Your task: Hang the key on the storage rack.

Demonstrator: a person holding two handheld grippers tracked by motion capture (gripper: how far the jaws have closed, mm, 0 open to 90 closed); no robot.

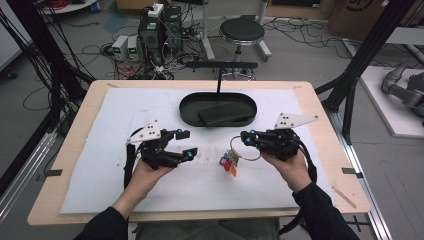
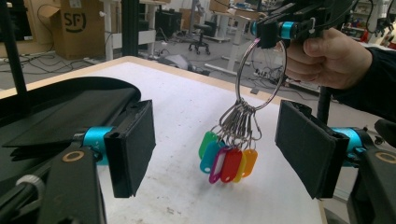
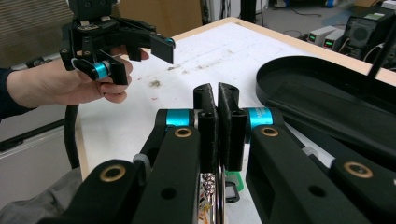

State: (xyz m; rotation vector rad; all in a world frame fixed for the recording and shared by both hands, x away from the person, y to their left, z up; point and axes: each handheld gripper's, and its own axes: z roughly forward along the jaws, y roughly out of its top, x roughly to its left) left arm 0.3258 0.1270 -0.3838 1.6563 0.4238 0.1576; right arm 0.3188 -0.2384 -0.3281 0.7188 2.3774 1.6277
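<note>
A large metal key ring [image 2: 259,70] hangs from the right gripper [image 1: 248,137], whose jaws are clamped tight on the ring's top edge, likely so the load dangles free of the table. Its long axis runs straight down: below the ring, a bunch of coloured key tags [image 2: 226,161] points at the white table mat [image 1: 125,107]. The left gripper [image 1: 184,144] waits beside the tags, jaws spread wide and holding nothing, seemingly ready to take them. Beyond both grippers sits a black oval tray [image 1: 190,112].
</note>
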